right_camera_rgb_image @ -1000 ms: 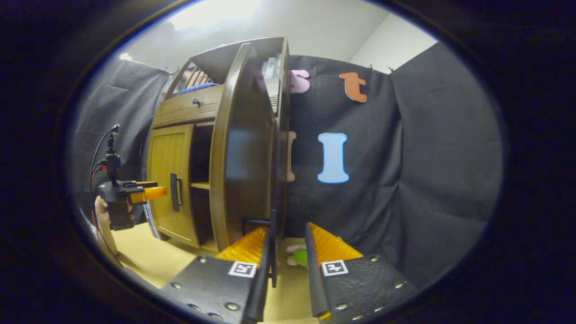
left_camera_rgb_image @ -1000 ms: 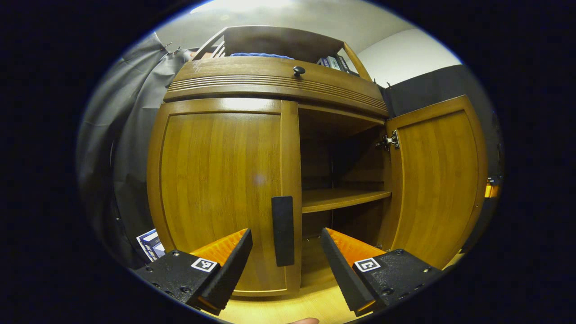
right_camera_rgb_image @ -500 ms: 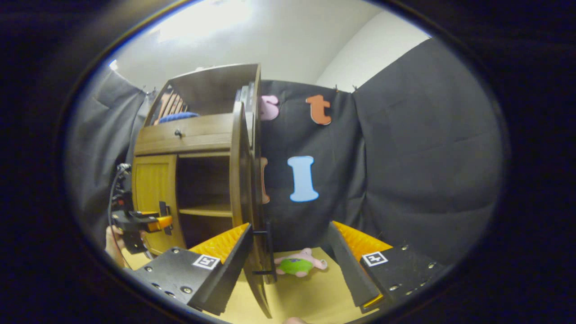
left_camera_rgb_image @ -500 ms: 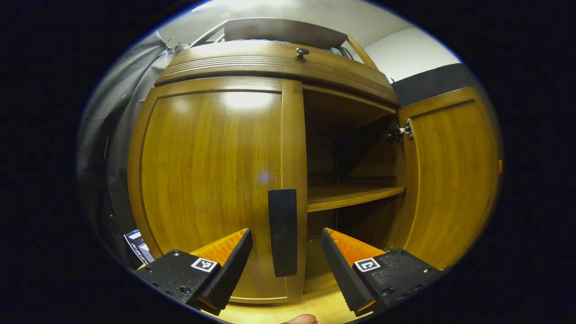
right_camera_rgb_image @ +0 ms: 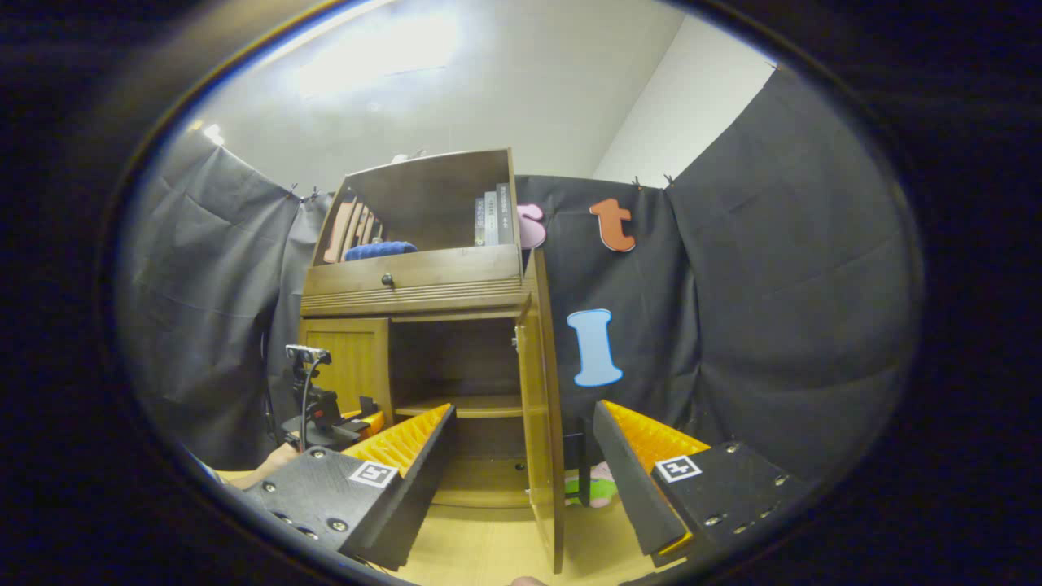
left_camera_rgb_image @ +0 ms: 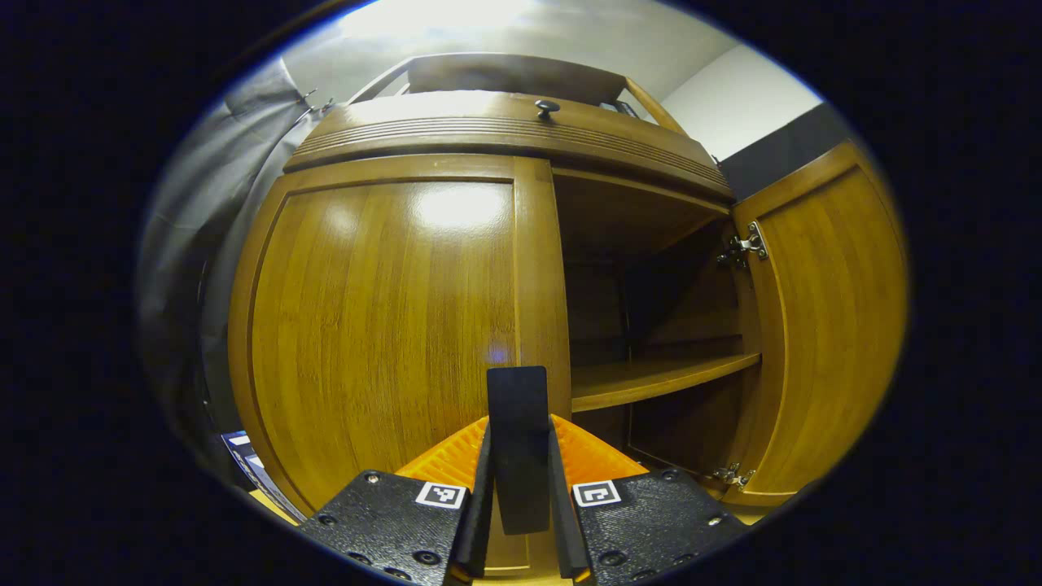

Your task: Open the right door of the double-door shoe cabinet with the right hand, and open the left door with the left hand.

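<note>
Left gripper view: the left tool [left_camera_rgb_image: 519, 521] is clamped on the handle [left_camera_rgb_image: 517, 423] of the closed left door [left_camera_rgb_image: 383, 342]; a crooked pull could slip off.

Right gripper view: the right tool [right_camera_rgb_image: 521, 480] gapes wide, the right door [right_camera_rgb_image: 541, 423] open between its fingers; a stray move could bump it.

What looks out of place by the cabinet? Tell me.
A small plush toy lies on the floor behind the open right door, an odd spot. Otherwise nothing stands out: the left gripper grips the closed left door's handle.
</note>
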Available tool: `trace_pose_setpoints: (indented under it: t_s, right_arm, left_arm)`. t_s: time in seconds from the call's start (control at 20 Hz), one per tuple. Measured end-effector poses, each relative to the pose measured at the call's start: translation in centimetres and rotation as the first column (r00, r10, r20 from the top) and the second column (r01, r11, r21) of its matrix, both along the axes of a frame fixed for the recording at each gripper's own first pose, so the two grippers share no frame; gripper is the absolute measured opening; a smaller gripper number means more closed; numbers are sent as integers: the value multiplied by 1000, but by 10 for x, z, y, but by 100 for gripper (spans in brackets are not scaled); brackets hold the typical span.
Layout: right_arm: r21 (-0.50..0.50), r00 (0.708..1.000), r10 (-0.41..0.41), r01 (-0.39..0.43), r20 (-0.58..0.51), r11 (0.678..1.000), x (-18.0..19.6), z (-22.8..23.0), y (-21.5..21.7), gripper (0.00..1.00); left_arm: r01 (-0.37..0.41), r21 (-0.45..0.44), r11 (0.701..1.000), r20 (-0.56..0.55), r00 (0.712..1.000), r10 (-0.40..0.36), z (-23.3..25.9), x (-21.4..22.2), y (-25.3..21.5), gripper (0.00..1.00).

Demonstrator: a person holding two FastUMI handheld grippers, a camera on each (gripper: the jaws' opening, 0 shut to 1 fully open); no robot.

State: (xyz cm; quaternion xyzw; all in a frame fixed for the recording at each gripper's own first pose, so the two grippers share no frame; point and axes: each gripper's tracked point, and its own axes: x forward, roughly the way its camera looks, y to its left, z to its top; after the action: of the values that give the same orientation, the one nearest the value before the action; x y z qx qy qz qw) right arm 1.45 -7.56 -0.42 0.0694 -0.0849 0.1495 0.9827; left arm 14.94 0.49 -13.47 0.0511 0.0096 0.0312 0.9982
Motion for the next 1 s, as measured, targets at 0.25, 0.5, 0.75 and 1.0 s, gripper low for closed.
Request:
trace_pose_setpoints:
  t_s: [0.25, 0.5, 0.75, 1.0]
  right_arm:
    - [-49, 997, -55, 52, -48, 997, 7, -7, 7, 99]
    - [-23, 991, -94, 92, -101, 996, 3, -5, 4, 99]
    - [-32, 992, -96, 93, -81, 995, -9, 8, 9, 95]
    - [-24, 992, -90, 88, -90, 996, -20, 11, 17, 99]
  left_arm:
    - [40, 36, 999, -58, 998, -38, 0, -16, -3, 31]
    - [93, -1, 996, -116, 989, -92, 11, -45, -5, 31]
    - [123, -19, 992, -152, 980, -125, 18, -72, -7, 31]
    - [151, -21, 988, -173, 973, -152, 25, -98, -4, 32]
